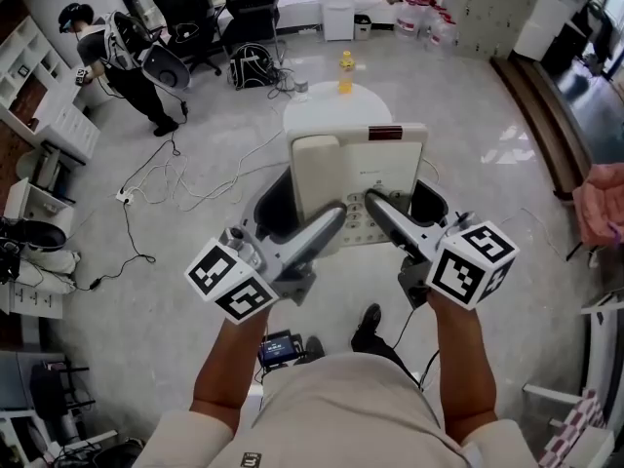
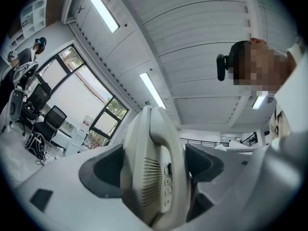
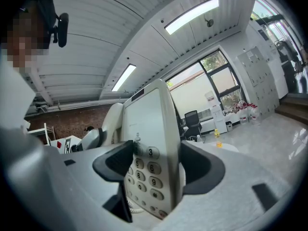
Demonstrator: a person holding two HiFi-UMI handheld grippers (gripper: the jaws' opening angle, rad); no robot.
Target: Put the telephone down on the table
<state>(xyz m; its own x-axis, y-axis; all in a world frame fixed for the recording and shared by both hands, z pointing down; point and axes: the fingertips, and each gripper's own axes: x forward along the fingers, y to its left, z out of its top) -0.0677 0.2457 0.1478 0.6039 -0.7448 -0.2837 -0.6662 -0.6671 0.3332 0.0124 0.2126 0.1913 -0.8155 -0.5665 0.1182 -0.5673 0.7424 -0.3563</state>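
A beige desk telephone (image 1: pixel 356 169) with handset and keypad is held in the air between both grippers, above the floor and just short of a round white table (image 1: pixel 322 110). My left gripper (image 1: pixel 307 217) is shut on its handset side (image 2: pixel 154 167), with the dark pads (image 2: pixel 103 170) pressed on either face. Across from it, my right gripper (image 1: pixel 405 208) is shut on the keypad side (image 3: pixel 149 143), number keys showing between its pads (image 3: pixel 115 162). The coiled cord shows low in the right gripper view.
A yellow bottle (image 1: pixel 345 71) stands on the round table. Cables (image 1: pixel 175 178) trail over the floor at left. Office chairs (image 1: pixel 249 3) and a white cabinet (image 1: pixel 337 3) stand at the back. A person (image 1: pixel 117 57) works at far left; a hand (image 1: pixel 600 203) shows at the right edge.
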